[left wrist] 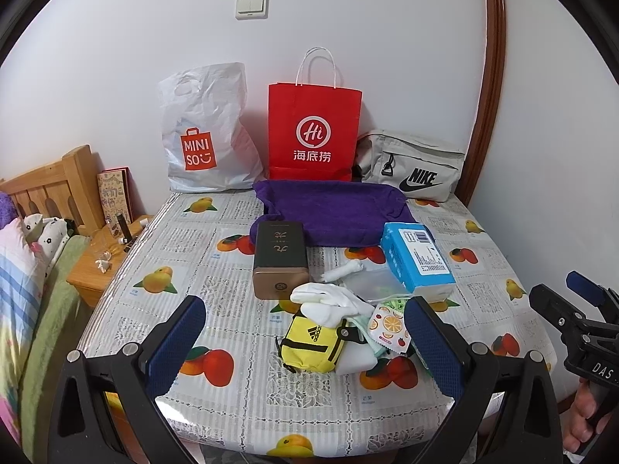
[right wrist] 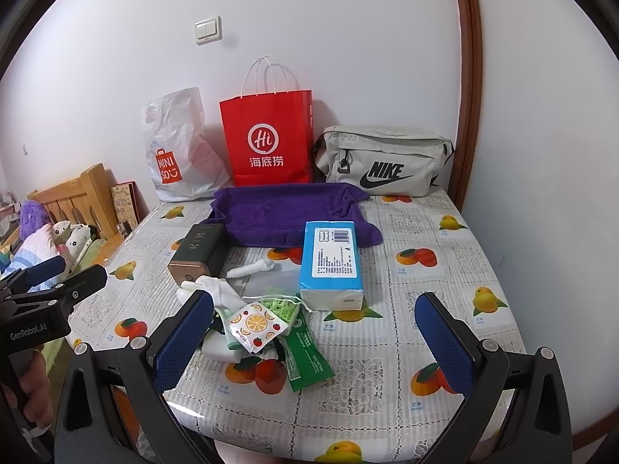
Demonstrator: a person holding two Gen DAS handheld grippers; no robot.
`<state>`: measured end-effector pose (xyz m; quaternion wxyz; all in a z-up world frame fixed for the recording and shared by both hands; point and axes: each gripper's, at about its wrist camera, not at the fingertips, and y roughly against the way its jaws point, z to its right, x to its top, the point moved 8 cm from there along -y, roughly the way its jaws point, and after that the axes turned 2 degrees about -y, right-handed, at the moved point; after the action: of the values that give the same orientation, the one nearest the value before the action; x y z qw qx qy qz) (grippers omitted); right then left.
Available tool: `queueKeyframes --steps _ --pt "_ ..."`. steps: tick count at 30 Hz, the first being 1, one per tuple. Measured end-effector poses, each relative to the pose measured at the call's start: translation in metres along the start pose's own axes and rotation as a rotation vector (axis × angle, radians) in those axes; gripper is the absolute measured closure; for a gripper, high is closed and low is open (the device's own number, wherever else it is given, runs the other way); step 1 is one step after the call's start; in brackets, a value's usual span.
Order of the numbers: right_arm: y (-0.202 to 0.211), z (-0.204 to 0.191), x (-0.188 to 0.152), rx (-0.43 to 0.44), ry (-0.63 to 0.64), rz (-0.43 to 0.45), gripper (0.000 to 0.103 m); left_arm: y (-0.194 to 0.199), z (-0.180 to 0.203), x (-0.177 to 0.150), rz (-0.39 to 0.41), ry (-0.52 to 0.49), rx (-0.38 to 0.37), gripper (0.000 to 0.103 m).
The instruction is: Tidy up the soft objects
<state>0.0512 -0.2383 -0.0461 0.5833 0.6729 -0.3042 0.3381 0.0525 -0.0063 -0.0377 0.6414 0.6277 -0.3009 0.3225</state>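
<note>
1. Blue-padded and spread wide, the left gripper [left wrist: 305,352] hovers at the bottom of its frame with nothing between its jaws; the right gripper [right wrist: 313,342] hangs the same way, jaws apart and empty.
2. The soft things sit in 1 heap at lower centre of the left view: a yellow pouch [left wrist: 313,346], white socks [left wrist: 329,303] touching its top, and a fruit-print packet [left wrist: 387,326] just beside them.
3. A purple towel [left wrist: 332,208] lies spread at centre frame, in front of the red paper bag [left wrist: 314,131], the white plastic bag [left wrist: 205,131] and the grey waist bag [left wrist: 414,166] along the wall.
4. Risk, as I judge it: the heap overlaps, so closing on the pouch could drag the socks or the packet along.
5. The tissue pack [left wrist: 418,259] and the dark tin [left wrist: 279,259] stand near the heap; a wide sweep could knock them.
6. The glossy tablecloth [left wrist: 216,239] looks slick, so thin packets may slide away instead of lifting.
</note>
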Motion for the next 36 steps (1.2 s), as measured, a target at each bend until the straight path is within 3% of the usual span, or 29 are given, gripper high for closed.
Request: queueKeyframes --steps 36 --pt "-0.0009 -0.0098 -0.006 0.014 0.008 -0.001 0.001 0.0025 -0.0003 -0.002 0.004 -0.001 0.001 0.0"
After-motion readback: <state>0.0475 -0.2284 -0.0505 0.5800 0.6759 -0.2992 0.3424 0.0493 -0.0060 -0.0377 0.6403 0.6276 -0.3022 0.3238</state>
